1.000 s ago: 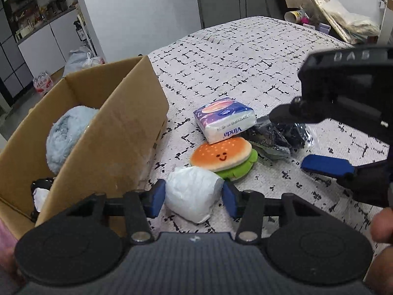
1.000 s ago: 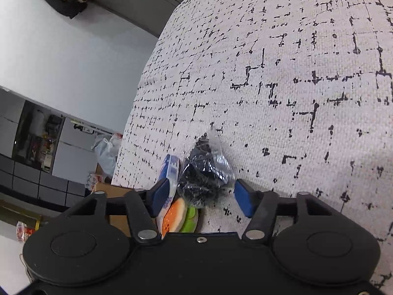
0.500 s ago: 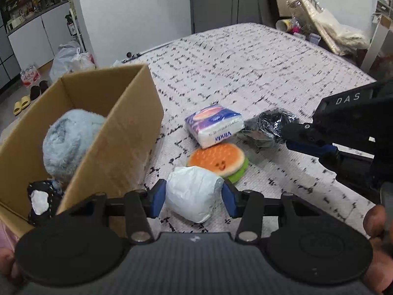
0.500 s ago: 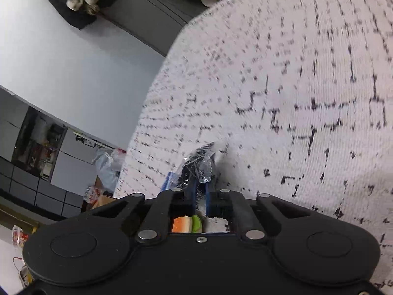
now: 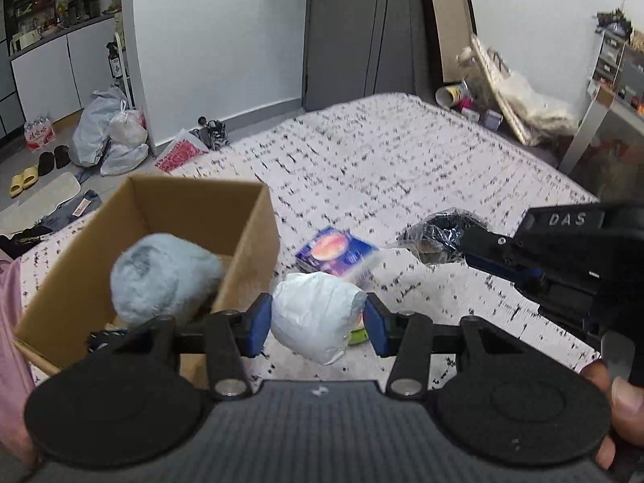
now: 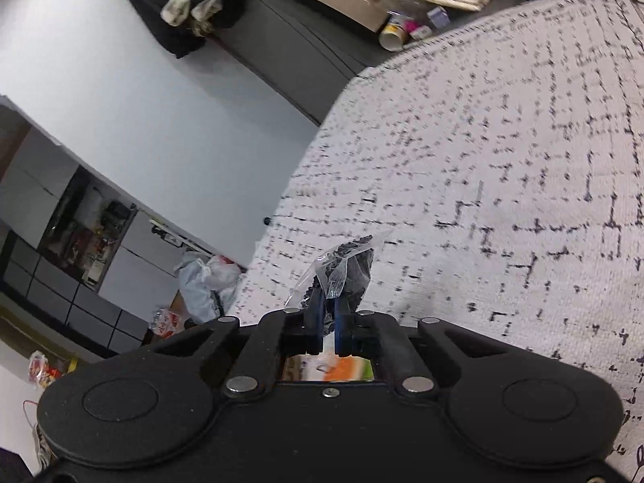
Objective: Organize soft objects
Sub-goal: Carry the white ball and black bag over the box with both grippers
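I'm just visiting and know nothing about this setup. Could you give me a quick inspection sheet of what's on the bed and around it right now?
Surface: bedspread, white with black dashes.
Job's things: cardboard box holding a fluffy blue plush; tissue pack lying on the bedspread; white wrapped bundle and clear bag of dark contents, both held.
Clutter: plastic bags and slippers on the floor.
Grippers: left hand-held gripper shut on the white wrapped bundle; right hand-held gripper shut on the clear bag of dark contents, lifted off the bedspread.
Cables: nothing seen.
Surroundings: white wall, kitchen cabinets, paper cup beyond the bed.
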`<state>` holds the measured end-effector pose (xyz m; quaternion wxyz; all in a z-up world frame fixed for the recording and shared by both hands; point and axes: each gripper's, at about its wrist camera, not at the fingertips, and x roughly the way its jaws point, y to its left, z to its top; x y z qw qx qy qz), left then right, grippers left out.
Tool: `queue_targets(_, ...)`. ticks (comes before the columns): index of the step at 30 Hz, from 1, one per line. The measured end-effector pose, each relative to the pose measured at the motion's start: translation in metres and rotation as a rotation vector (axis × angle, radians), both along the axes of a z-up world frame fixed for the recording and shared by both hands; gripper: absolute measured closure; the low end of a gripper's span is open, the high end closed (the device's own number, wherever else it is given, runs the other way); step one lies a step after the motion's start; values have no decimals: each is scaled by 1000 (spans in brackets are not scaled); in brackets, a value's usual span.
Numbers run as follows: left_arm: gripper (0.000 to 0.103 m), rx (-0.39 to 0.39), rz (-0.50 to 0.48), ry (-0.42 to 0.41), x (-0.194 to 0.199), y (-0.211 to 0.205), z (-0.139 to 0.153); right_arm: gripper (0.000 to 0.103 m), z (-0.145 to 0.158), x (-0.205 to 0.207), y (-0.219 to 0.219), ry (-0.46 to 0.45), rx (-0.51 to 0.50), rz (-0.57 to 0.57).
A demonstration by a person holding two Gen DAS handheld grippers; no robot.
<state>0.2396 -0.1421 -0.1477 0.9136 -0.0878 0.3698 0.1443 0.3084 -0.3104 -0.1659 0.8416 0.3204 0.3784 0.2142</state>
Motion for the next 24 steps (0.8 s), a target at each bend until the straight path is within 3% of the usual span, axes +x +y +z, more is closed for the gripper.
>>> queue_targets(24, 55, -41, 123, -48, -42, 117, 50, 98, 59, -40, 71, -161, -38, 207)
